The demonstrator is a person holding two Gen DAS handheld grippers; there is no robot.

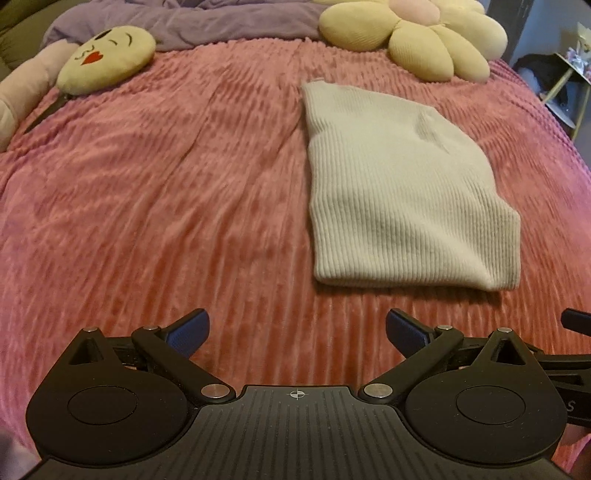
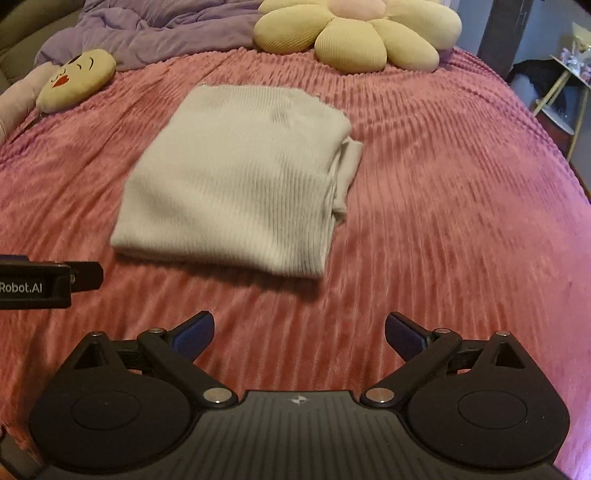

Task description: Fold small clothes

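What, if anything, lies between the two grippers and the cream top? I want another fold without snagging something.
Nothing visible does. Only bare pink bedspread lies between the open right gripper, the open left gripper and the folded cream top. The flower cushion and face pillow sit beyond it.

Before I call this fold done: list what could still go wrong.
1. A loose flap sticks out at the white ribbed garment's right edge; the fold may slip open there.
2. Both claws, left and right, are open and empty, so nothing pins the layers.
3. The plush pink blanket is ridged; layers may shift.
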